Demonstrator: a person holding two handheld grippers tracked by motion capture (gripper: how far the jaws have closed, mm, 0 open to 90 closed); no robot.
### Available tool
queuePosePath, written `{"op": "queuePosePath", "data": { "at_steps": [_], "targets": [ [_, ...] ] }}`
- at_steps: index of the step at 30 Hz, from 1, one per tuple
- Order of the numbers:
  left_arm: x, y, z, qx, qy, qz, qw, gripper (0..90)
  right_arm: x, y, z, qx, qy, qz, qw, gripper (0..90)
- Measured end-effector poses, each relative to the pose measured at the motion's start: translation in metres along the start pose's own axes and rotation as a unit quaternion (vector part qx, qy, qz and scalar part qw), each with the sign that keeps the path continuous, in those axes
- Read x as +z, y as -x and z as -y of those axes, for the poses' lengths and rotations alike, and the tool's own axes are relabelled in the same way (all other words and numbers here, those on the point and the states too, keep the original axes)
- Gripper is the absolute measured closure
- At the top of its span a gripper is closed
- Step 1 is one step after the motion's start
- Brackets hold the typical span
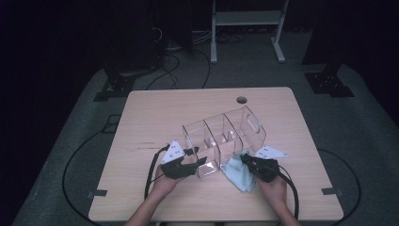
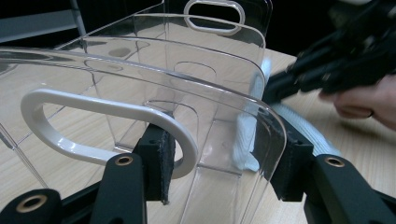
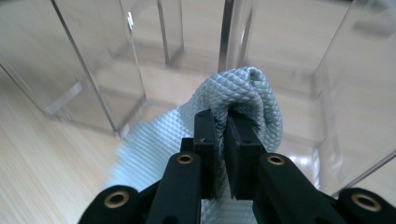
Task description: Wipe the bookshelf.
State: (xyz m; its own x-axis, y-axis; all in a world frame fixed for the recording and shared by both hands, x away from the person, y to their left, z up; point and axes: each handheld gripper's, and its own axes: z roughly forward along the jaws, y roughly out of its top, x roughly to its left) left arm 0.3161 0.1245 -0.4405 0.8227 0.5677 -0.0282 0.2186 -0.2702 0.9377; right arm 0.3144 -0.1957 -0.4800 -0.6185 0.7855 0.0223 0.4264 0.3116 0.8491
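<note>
So the clear organizer (image 1: 225,140) lay tipped on its side near the middle of the wooden table (image 1: 155,113), its dividers and white-rimmed handle cutouts showing through the plastic. The left gripper (image 1: 196,159) was clamped on the organizer's near end wall: in the left gripper view one pad (image 2: 159,163) sat inside, right by the white handle ring (image 2: 102,128), and the other pressed on the outer edge of the same clear panel. The jaws gripped that wall firmly, partway closed around it.

Over on the other side, the right gripper (image 1: 245,160) had its jaws pinched together on a light blue cloth (image 1: 237,173). In the right gripper view the waffle-textured cloth (image 3: 243,100) bunched up over the jaw tips, a fold squeezed tight between them, pushed right up against the open side of the organizer, at the mouth of one compartment. The rest of the cloth trailed down onto the table just in front of the organizer. A person's hands held both grippers from the near edge, with cables looping back off the table.
</note>
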Motion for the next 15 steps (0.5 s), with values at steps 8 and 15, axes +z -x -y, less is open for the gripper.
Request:
{"op": "queuePosePath", "data": {
  "at_steps": [8,15],
  "targets": [
    [0.000,0.000,0.000,-0.001,0.000,0.001,1.0000,48.3,-0.012,-0.001,-0.011,-0.002,0.035,0.001,0.9994,83.1],
    [0.000,0.001,0.000,-0.003,0.001,0.000,1.0000,48.3,0.000,0.001,0.000,0.004,0.003,-0.004,1.0000,83.1]
  ]
}}
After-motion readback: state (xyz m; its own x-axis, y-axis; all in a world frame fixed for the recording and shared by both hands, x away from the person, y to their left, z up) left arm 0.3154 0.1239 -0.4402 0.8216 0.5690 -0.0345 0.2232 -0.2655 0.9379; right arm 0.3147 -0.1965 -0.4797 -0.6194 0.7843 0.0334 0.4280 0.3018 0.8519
